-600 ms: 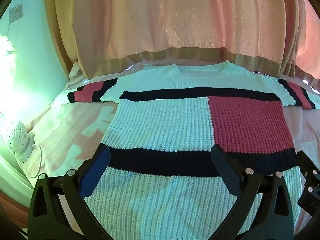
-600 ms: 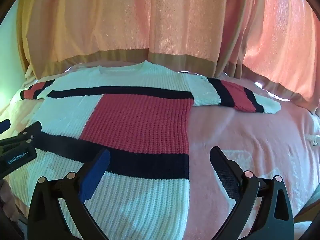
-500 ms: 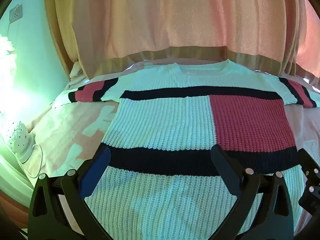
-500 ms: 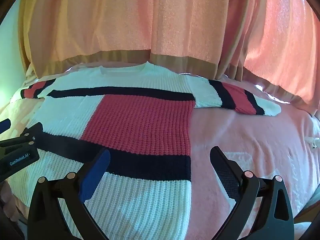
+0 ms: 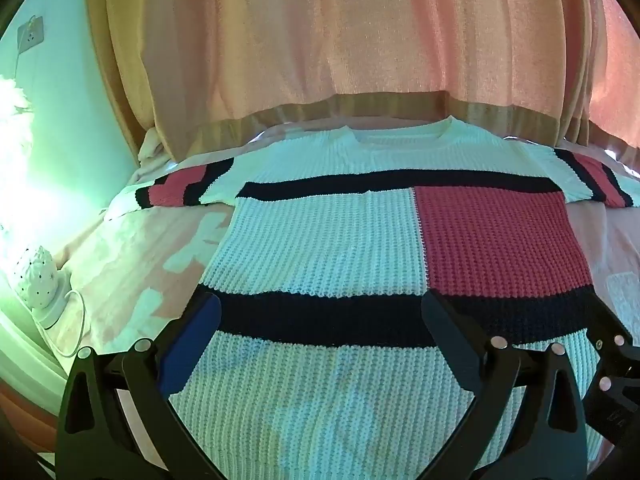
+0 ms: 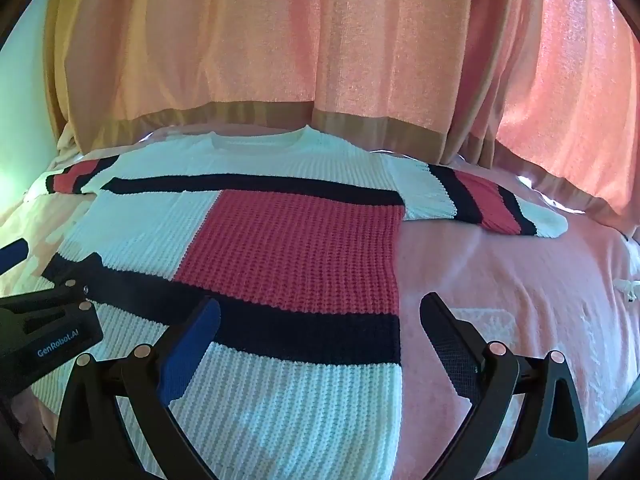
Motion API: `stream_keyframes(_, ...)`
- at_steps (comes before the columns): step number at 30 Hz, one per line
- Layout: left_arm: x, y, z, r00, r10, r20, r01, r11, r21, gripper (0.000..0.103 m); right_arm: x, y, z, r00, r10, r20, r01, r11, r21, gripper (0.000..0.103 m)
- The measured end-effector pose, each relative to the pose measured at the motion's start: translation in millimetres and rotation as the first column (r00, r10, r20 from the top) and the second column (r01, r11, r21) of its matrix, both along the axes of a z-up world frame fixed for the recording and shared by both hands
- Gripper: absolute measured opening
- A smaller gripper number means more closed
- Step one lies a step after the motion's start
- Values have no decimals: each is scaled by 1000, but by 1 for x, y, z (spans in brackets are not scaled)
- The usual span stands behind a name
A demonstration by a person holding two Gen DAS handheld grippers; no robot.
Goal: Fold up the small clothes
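White, navy and red colour-block knitted sweater (image 5: 340,264) spread flat on pink bed (image 6: 520,280), collar away, hem nearest. Left gripper (image 5: 320,320) over left half, right gripper (image 6: 320,320) straddling right side edge (both wide open, empty).

Sweater (image 5: 320,240) hem — running off the bottom edge in both wrist views, hiding behind the gripper frames. Its right cuff is slipping past the left view's right edge. Left gripper (image 6: 44,332) showing only partly at the right view's left edge — its fingertips aren't showing whole.
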State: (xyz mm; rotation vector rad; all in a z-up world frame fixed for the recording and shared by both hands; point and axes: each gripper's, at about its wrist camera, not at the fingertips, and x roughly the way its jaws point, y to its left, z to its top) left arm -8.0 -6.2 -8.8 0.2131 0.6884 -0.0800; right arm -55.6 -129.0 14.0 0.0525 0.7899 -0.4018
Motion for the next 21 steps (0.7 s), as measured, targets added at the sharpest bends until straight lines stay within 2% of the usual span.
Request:
stream_keyframes(10, -3, -5, 0, 1000, -2, 9, 2, 1000, 9, 98, -1, -11, -2, 999, -36, 4, 36, 998, 53, 98)
stream_keyframes(21, -2, -4, 0, 1000, -2, 4, 2, 1000, 11, 98, -2, -12, -5, 999, -38, 2, 38, 998, 59, 98)
